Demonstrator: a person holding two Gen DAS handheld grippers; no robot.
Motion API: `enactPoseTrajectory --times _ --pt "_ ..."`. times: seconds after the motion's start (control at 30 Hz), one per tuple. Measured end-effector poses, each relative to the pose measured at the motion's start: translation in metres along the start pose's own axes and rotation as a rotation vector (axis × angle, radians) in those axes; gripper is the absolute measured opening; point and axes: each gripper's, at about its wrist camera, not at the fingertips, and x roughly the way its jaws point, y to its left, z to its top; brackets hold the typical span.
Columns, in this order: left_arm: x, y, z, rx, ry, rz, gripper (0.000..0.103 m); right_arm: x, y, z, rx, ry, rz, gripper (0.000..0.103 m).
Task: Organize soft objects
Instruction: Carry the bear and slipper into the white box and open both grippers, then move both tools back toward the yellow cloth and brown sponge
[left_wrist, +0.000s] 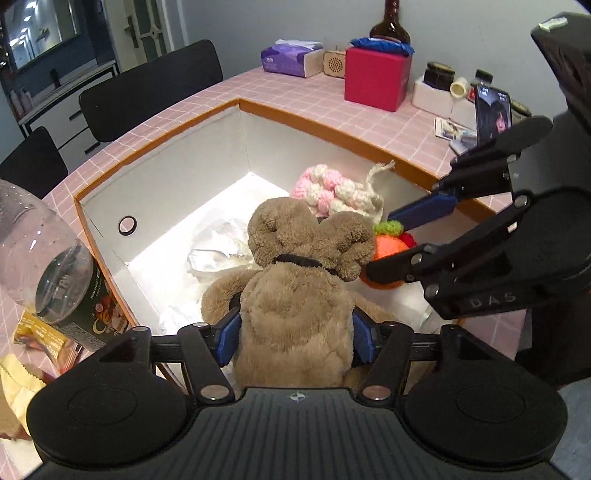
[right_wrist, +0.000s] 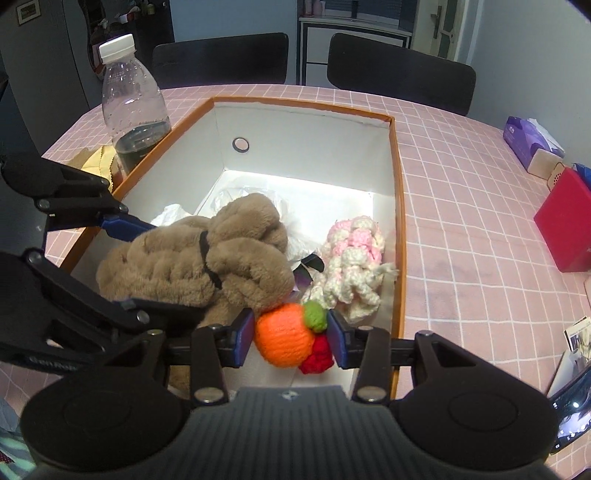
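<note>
The left gripper (left_wrist: 293, 338) is clamped on the torso of the brown plush toy (left_wrist: 295, 295), its blue pads pressed into the fur on both sides; the toy sits low inside the orange-rimmed box (left_wrist: 159, 147), over crumpled white paper (left_wrist: 221, 243); the right gripper (right_wrist: 291, 338) straddles the orange knitted fruit (right_wrist: 282, 339), its pads at or just beside the yarn, so I cannot tell whether it grips or has let go; the fruit rests on the box floor with red and green knitted bits attached; beyond it the pink-and-white crochet piece (right_wrist: 354, 258) lies against the box's wall; judging by this, three soft items are already in the box and little seems left but releasing; a plastic bottle (right_wrist: 129, 99) stands outside on the pink checked tablecloth (right_wrist: 461, 221).
</note>
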Motion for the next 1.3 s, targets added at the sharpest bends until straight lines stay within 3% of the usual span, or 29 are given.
enactPoseTrajectory --times 0.27,0.53,0.7,0.93,1.1,1.3 --pt "-0.012 0.006 -0.001 -0.037 -0.046 0.006 0.087 -0.001 -0.001 0.001 0.015 0.011 -0.001 0.048" --pt "-0.049 0.011 -0.003 -0.085 -0.166 0.01 0.087 -0.019 0.006 0.003 0.015 -0.026 -0.026 0.059" --pt "-0.071 0.006 -0.013 -0.08 -0.233 0.012 0.087 -0.037 0.018 -0.001 -0.003 -0.069 -0.051 0.059" --pt "-0.102 0.013 -0.042 -0.147 -0.375 0.005 0.087 -0.066 0.042 -0.016 -0.007 -0.205 -0.124 0.071" --pt "-0.117 0.024 -0.068 -0.193 -0.453 0.038 0.087 -0.073 0.069 -0.029 0.004 -0.298 -0.1 0.071" --pt "-0.123 0.039 -0.099 -0.232 -0.491 0.119 0.087 -0.064 0.118 -0.037 -0.056 -0.398 -0.049 0.071"
